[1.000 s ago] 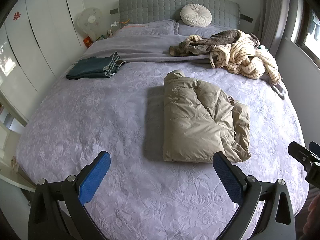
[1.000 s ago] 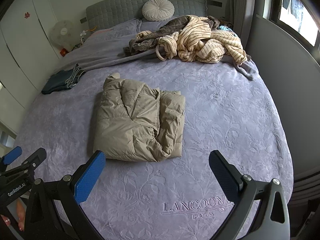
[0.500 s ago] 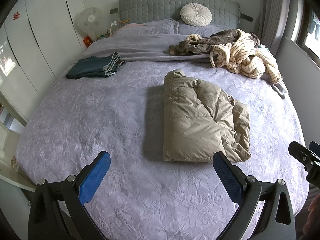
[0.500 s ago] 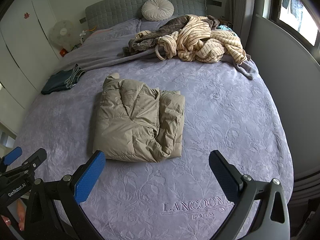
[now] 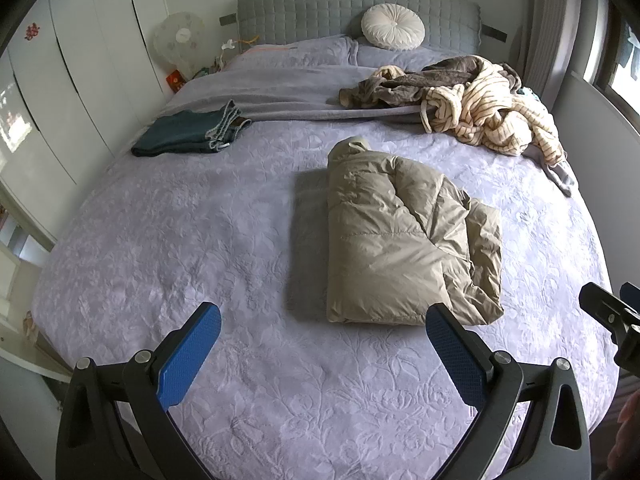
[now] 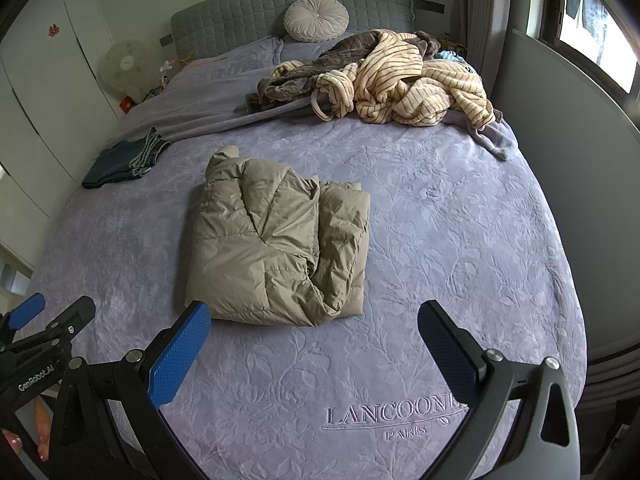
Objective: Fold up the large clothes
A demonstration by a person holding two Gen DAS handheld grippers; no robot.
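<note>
Both grippers are just hanging out over the near edge of the bed, holding nothing. The left gripper point(image 5: 320, 340) has its blue pads spread wide, and the right gripper point(image 6: 316, 336) is spread just as wide, with the puffy jacket point(image 6: 276, 248) sitting a little beyond the fingertips of both, touched by neither.

As for progress, the jacket looks basically done: it's a tan down one, folded into a chunky rectangle in the middle of the bed, with the right side a bit lumpy where the layers bunch up. Could maybe use a tidy, but that's a judgement call. The folded jeans point(image 5: 192, 136) are off on the left side near the wardrobe, so those look finished too. What's probably left is the heap up by the pillows, a striped fleece robe point(image 6: 412, 80) tangled with a brown-grey one point(image 6: 304, 76), well apart from the jacket.

The bed has a lavender embossed floral cover point(image 6: 460, 220) with a stitched logo, a grey padded headboard point(image 5: 352, 12), a round cushion point(image 5: 392, 32), and a fan point(image 5: 180, 44) in the corner.
</note>
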